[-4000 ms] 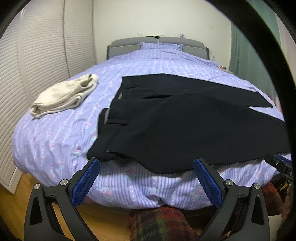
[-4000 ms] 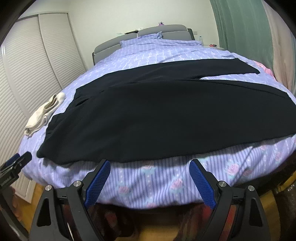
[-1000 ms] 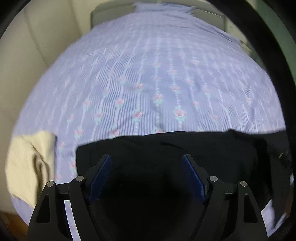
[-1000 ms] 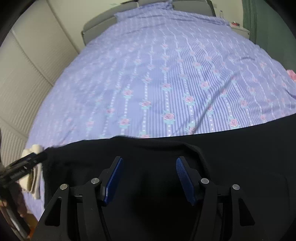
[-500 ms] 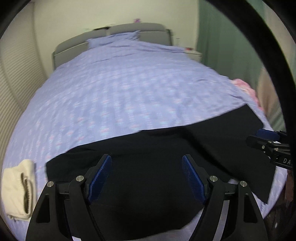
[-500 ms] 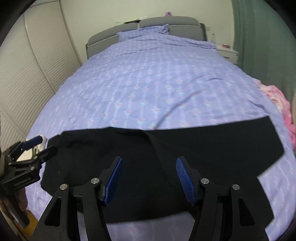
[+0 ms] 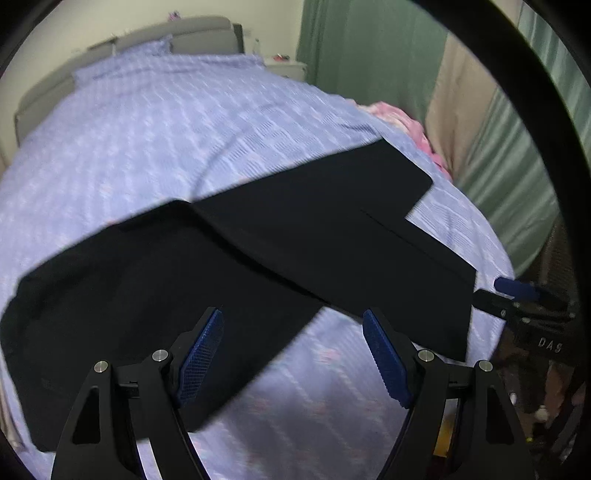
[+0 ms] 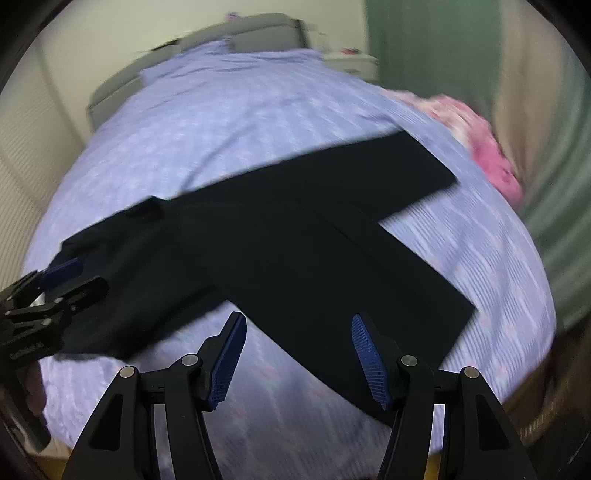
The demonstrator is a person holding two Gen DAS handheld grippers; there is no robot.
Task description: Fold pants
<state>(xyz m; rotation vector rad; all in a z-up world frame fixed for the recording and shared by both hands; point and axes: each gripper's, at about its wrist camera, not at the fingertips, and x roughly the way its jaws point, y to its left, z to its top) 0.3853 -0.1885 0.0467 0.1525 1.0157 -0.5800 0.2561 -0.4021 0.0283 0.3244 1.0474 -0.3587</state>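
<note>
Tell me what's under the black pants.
The black pants lie spread on the purple floral bedspread, which shows all around them. Whatever sits directly beneath the fabric is covered and cannot be seen.

Bed [image 7: 155, 122]: covered by a lilac striped sheet with a small floral print; grey padded headboard [image 7: 199, 35] at the far end, a matching lilac pillow [image 7: 122, 61] against it.

Lying on it:
- black pants [image 7: 280, 236], spread flat near the front edge, the two legs splayed apart toward the right;
- pink cloth [image 8: 480, 136], bunched at the far right edge, close to the upper leg's hem.
</note>
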